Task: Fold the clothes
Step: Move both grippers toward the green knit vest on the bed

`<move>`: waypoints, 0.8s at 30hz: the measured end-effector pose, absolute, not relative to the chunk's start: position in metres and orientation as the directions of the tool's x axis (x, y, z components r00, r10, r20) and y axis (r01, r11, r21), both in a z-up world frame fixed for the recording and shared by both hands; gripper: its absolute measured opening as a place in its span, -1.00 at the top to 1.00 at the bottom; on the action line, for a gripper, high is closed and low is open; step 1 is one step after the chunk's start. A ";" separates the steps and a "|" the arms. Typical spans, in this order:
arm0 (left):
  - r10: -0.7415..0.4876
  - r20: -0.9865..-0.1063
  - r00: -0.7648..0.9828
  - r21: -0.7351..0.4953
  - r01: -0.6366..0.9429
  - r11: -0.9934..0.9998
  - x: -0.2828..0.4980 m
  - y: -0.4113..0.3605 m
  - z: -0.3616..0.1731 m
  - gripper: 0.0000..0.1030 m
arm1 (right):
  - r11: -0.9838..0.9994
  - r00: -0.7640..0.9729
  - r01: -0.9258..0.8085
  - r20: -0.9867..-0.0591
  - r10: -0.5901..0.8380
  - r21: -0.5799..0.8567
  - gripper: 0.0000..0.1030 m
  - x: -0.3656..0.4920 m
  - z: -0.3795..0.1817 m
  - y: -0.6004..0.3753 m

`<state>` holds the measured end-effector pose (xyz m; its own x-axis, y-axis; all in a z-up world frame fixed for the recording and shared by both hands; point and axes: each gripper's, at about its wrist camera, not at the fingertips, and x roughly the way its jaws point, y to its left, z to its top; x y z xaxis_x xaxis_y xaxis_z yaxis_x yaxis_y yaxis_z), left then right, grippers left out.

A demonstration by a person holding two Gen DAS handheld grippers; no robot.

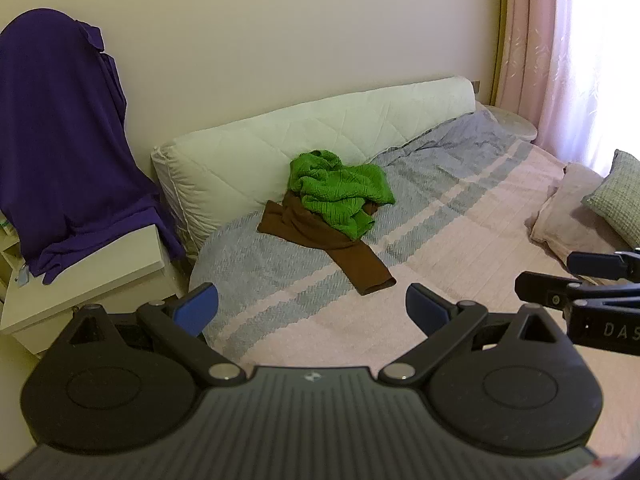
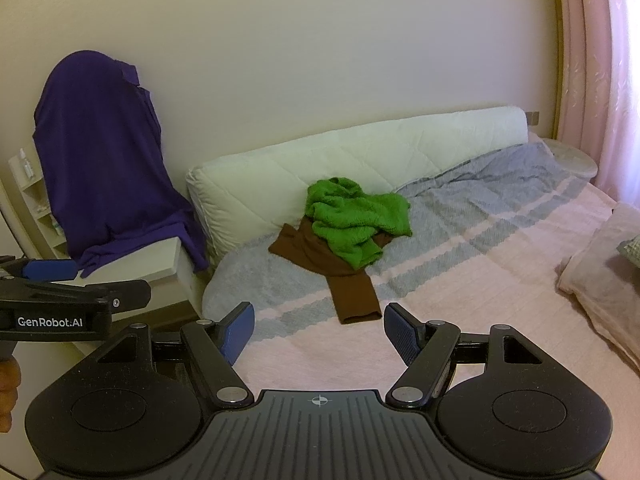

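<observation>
Both jaws stand apart and empty: left gripper [image 1: 312, 308], right gripper [image 2: 319, 330]. At frame centre, green knit [image 1: 340, 196] lies crumpled on brown garment [image 1: 352, 256] on the bed [image 1: 460, 240]. Risk: pinching both layers together, since they overlap.

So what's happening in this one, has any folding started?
Not yet. A person holds the left gripper and right gripper open and empty above the near part of the bed. A crumpled green garment lies on a brown garment near the white bolster, both untouched.
</observation>
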<state>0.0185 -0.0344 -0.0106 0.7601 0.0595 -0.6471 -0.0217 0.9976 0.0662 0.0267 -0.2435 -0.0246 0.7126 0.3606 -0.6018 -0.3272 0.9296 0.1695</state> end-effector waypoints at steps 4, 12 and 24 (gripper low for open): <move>0.062 -0.656 0.753 0.072 -0.020 0.997 0.026 -0.042 -0.014 -0.92 | 0.930 0.710 -0.322 -0.606 0.359 0.174 -0.34 0.035 -0.029 -0.252; 0.052 -0.676 0.735 0.082 0.005 0.997 0.057 -0.053 -0.025 -0.92 | 0.941 0.710 -0.281 -0.619 0.336 0.189 -0.34 0.064 -0.039 -0.264; -0.008 -0.719 0.695 0.080 0.095 0.992 0.158 -0.031 -0.060 -0.92 | 0.967 0.716 -0.171 -0.650 0.254 0.190 -0.34 0.148 -0.064 -0.246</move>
